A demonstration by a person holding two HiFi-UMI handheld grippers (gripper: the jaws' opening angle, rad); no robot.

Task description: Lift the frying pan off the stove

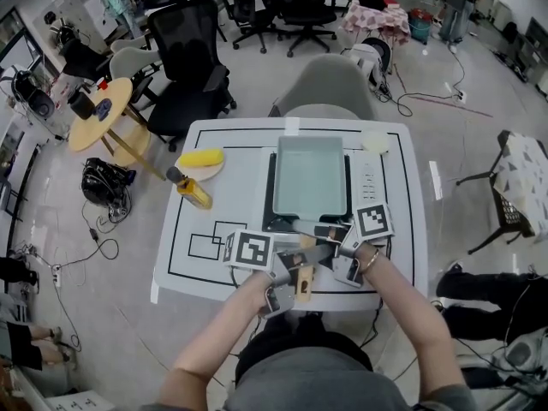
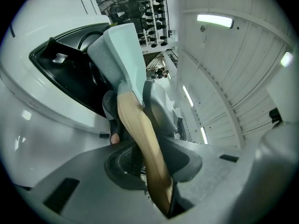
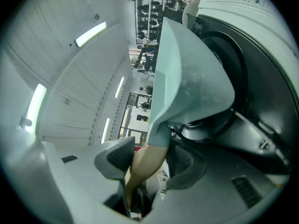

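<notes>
Around 1 pan handle (image 1: pixel 302 282), 2 claws (image 2: pixel 150 158) (image 3: pixel 145 161)

Both my forearms reach fwd from the bottom of the head view and converge in the middle. My left hand (image 1: pixel 272 291) carries the left gripper (image 1: pixel 298 264), jaws closed on the pan handle (image 2: pixel 140 134) w/ a pad pressing each side. My right hand (image 1: pixel 364 259) (bracelet at the wrist) carries the right gripper (image 1: pixel 332 232) just ahead of the left, jaws also clamped on that handle. Both grippers are approx level and rolled onto their sides.
</notes>
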